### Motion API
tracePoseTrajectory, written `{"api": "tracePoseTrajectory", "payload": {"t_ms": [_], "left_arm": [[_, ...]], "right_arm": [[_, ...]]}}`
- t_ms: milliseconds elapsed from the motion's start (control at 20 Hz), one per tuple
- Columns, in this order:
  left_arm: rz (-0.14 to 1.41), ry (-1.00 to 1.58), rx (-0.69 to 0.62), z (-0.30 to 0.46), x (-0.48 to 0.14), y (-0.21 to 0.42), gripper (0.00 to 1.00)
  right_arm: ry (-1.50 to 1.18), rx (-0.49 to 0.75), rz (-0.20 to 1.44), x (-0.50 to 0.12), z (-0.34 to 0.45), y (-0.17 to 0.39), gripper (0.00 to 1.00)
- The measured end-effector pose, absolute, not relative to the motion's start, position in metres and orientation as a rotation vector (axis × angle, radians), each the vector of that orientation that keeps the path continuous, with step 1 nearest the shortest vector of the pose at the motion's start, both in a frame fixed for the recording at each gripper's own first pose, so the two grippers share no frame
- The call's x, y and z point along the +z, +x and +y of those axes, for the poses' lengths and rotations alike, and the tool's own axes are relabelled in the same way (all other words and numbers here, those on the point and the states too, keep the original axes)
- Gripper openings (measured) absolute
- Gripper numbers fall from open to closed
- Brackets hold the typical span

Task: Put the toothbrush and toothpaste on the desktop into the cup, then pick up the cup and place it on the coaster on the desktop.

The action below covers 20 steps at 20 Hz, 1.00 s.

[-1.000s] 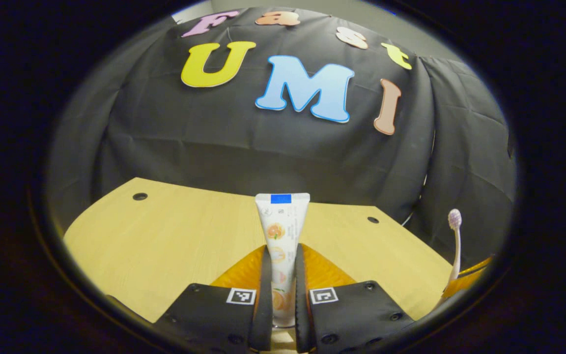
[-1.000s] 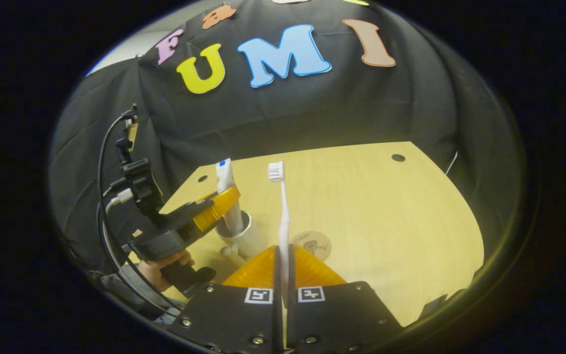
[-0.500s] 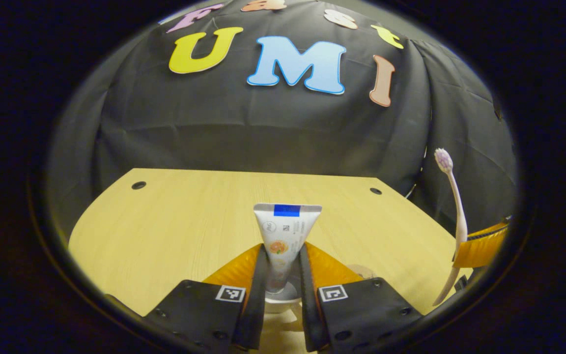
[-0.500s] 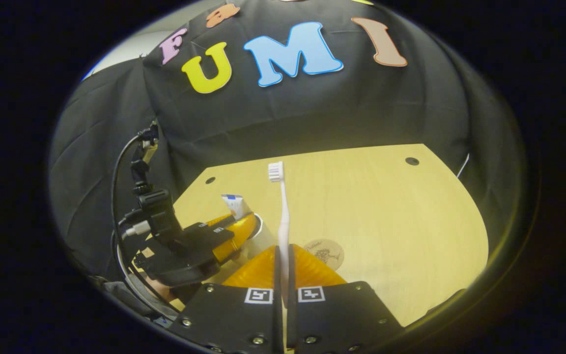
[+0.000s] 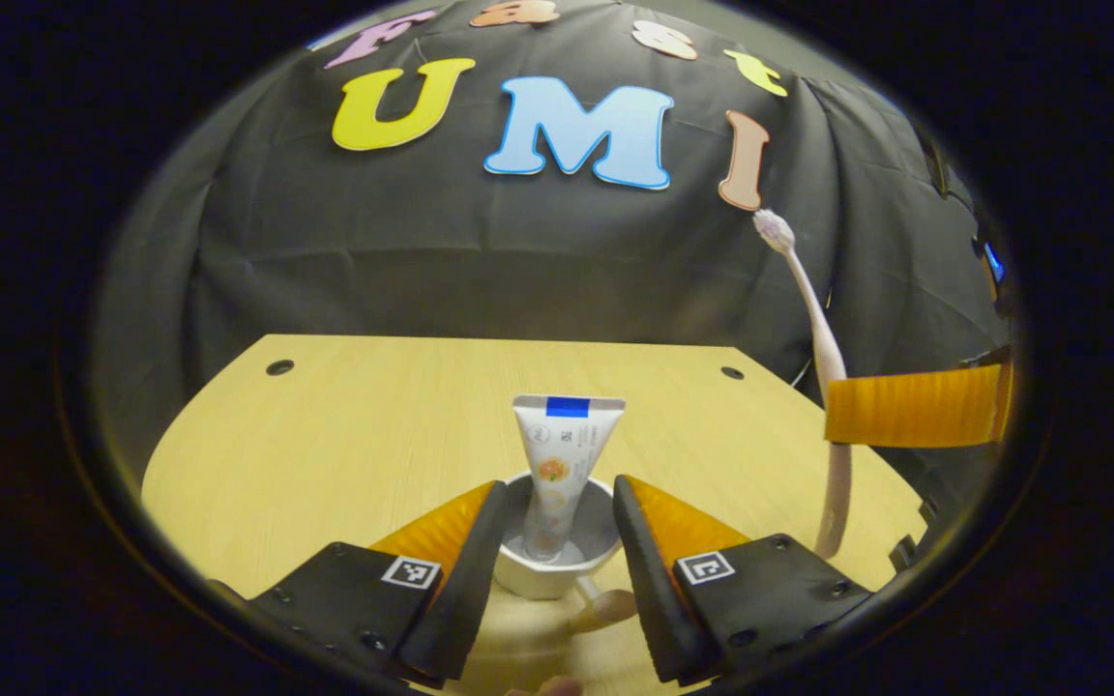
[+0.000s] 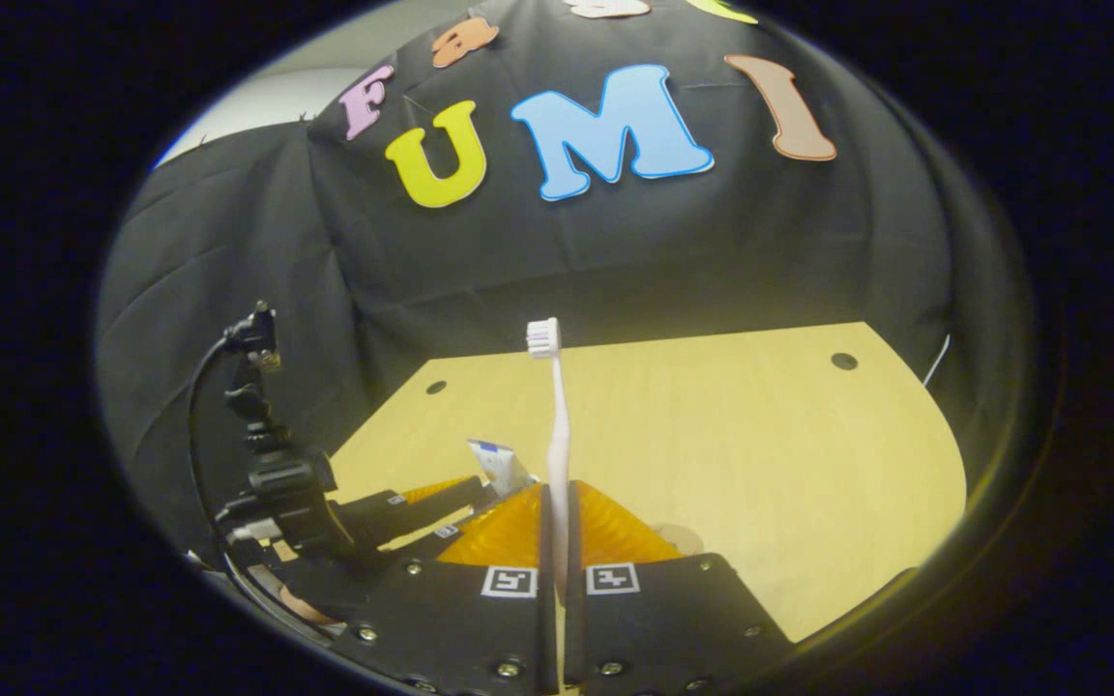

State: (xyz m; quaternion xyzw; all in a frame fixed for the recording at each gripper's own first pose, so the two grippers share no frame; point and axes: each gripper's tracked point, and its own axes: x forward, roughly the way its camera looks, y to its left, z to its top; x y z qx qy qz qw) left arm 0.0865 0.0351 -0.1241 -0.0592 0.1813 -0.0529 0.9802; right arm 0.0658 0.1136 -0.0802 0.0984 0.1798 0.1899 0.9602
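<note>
In the left gripper view a white cup with a handle stands on the wooden desktop. The white toothpaste tube stands upright inside it, crimped end up. My left gripper is open, its fingers apart on either side of the cup and clear of the tube. At the right of that view the toothbrush hangs nearly upright, head up, in the right gripper. In the right gripper view my right gripper is shut on the toothbrush, bristles up. The tube's top peeks out left of it.
A round coaster lies on the desktop just right of my right gripper's fingers, mostly hidden. The left gripper's body with its cables sits low at the left. Small holes mark the far corners of the desktop.
My left gripper opened and let go of the toothpaste, which now stands in the cup. The right gripper with the toothbrush moved higher and closer to the cup.
</note>
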Motion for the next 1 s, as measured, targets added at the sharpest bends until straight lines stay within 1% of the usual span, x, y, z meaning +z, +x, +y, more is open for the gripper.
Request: {"api": "tracePoseTrajectory", "payload": {"t_ms": [250,500,800,1000], "left_arm": [[0.389,-0.149,-0.096,0.051,-0.112,0.061,0.75],[0.434,-0.156,-0.111,0.059,-0.115,0.04,0.76],[0.501,-0.193,-0.131,0.072,-0.134,0.02,0.76],[0.509,-0.202,-0.126,0.077,-0.136,0.018,0.76]], "right_arm": [[0.198,0.433,0.281,-0.065,0.141,0.091,0.04],[0.177,0.479,0.208,-0.063,0.177,0.111,0.04],[0.096,0.468,0.183,-0.082,0.201,0.127,0.04],[0.086,0.449,0.16,-0.086,0.205,0.132,0.05]]}}
